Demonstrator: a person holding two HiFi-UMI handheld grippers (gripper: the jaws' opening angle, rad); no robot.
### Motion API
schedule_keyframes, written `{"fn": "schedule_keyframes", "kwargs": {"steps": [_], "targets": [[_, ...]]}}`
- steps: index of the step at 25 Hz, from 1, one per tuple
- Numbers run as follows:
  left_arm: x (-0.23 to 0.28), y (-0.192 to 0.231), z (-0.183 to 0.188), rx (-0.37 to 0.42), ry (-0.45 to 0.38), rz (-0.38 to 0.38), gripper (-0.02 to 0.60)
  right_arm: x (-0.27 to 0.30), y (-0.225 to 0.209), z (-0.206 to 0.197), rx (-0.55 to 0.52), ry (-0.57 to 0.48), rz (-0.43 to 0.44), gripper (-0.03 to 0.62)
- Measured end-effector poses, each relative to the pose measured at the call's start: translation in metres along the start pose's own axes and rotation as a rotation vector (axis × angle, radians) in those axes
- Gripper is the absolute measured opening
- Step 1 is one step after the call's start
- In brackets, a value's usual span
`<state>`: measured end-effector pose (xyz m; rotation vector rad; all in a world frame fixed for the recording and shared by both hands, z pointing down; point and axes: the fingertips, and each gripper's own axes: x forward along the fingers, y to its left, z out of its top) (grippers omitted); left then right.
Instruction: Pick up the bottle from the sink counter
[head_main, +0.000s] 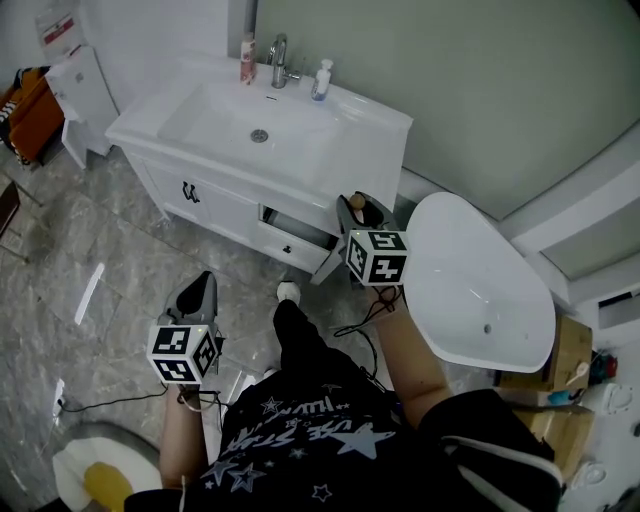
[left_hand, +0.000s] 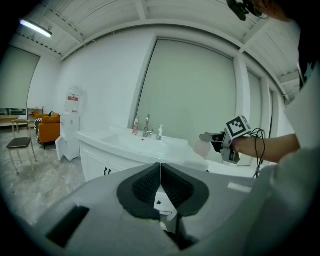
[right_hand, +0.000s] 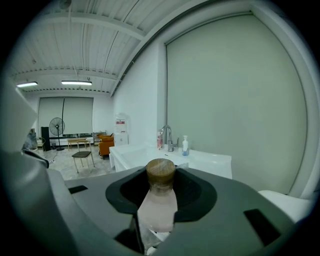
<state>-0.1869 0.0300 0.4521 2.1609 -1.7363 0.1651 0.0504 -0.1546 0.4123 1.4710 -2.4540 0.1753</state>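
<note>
Right gripper (right_hand: 160, 186): jaws held part-way apart and pinching a frosted pale-pink bottle (right_hand: 158, 202) with a round brown wooden cap (right_hand: 160, 172). The bottle's long axis is seen lying along the jaws, cap forward and away from the hand. In the left gripper view the same bottle (left_hand: 202, 147) is seen carried in the air, clear of any support.

Left gripper (left_hand: 160, 176): ribbed pads pressed together, with nothing between them. It is held low over the grey marbled floor (head_main: 90, 230), well apart from the sink.

The white vanity surface (head_main: 375, 118) with its moulded basin (head_main: 215, 118) lies ahead of both grippers. From the head view, the right gripper (head_main: 358, 207) is judged the nearer of the two, just short of the surface's front corner and above a half-open white drawer (head_main: 297, 237). The left gripper (head_main: 202, 288) is set further back.

Two items are left standing upright at the back edge, on either side of a chrome tap (head_main: 279, 60): a slim red-and-white bottle (head_main: 247, 60) and a white pump dispenser with a blue label (head_main: 321, 80). Both lie beyond the basin from the grippers.

A white oval tub (head_main: 480, 290) is noted to the right gripper's right.

Judgement: the pick-up appears done, with the bottle off the surface and in the right gripper.
</note>
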Motion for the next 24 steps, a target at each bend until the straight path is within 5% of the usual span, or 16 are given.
{"fn": "schedule_keyframes", "kwargs": {"steps": [14,24], "targets": [[-0.059,-0.033,-0.052,-0.010,0.046,-0.002,0.020,-0.074,0.029,-0.050,0.007,0.029,0.032,0.137],[-0.054,-0.044,-0.050,-0.002,0.044,-0.030,0.020,-0.083,0.023,-0.060,0.015,0.048,0.016,0.137]]}}
